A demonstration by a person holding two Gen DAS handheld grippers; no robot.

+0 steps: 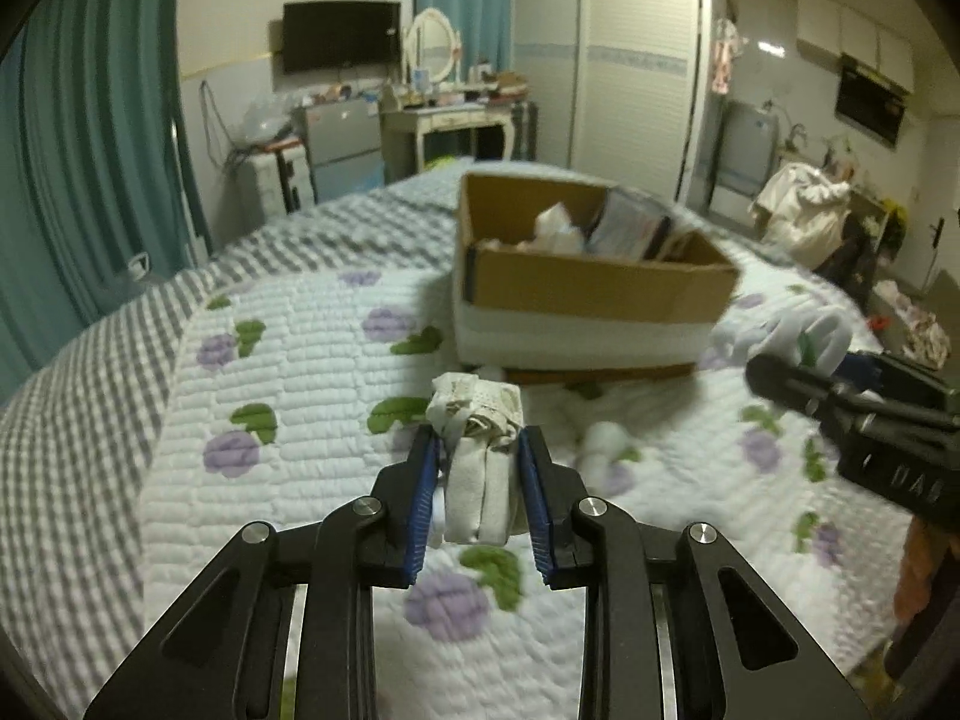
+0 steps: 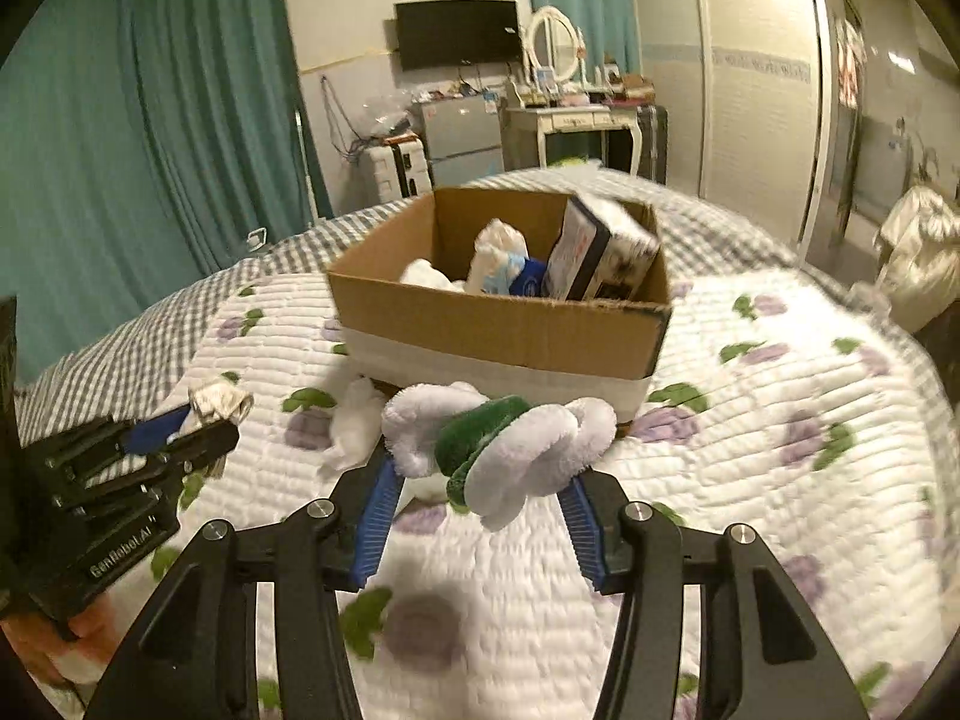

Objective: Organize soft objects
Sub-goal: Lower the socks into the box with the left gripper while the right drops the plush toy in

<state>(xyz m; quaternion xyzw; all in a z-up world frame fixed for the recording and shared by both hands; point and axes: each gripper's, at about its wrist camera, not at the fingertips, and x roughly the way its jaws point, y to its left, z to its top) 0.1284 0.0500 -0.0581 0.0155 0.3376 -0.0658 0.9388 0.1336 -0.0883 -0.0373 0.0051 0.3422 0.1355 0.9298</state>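
My left gripper (image 1: 477, 450) is shut on a rolled beige sock bundle (image 1: 480, 462) and holds it above the quilt, in front of the cardboard box (image 1: 594, 291). It shows in the right wrist view (image 2: 204, 420) at the left. My right gripper (image 2: 480, 468) is shut on a fluffy white and green plush bundle (image 2: 504, 444), held near the box's (image 2: 498, 324) front wall. It shows at the right of the left wrist view (image 1: 798, 339). The box holds white soft items (image 2: 498, 258) and a printed carton (image 2: 600, 252).
A small white soft item (image 2: 354, 426) lies on the flowered quilt (image 2: 750, 450) in front of the box; it also shows in the left wrist view (image 1: 600, 444). Teal curtains (image 2: 150, 150) hang at left. A dresser, fridge and wardrobe stand beyond the bed.
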